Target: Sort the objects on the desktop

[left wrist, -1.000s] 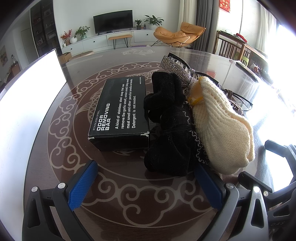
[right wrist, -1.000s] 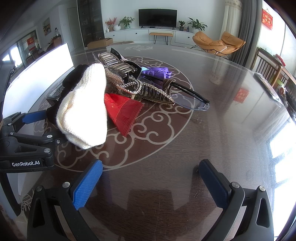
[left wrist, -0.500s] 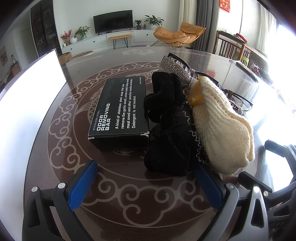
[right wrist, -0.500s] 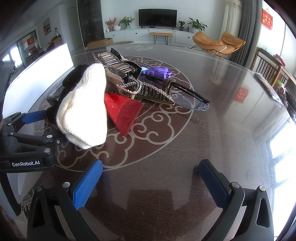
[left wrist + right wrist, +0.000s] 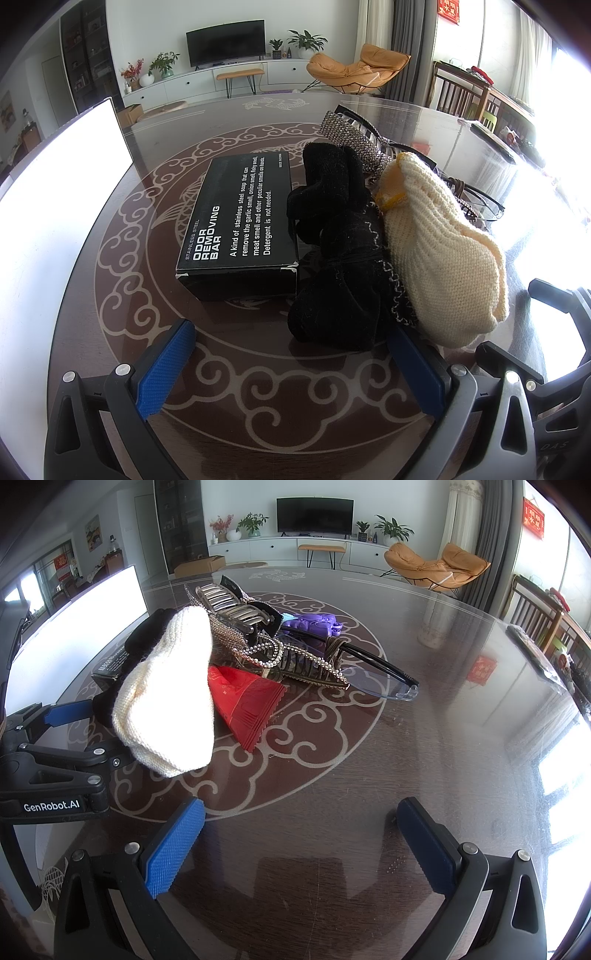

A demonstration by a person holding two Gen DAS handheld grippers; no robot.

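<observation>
Glass table (image 5: 461, 738); both grippers (image 5: 295, 362) (image 5: 301, 834) gape wide, holding nothing.

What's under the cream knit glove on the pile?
The cream glove lies over a black glove and the edge of a red packet. How far the packet runs beneath it, and anything else there, is covered.

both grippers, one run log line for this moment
left gripper: open, empty | right gripper: open, empty | cream sock: on table
</observation>
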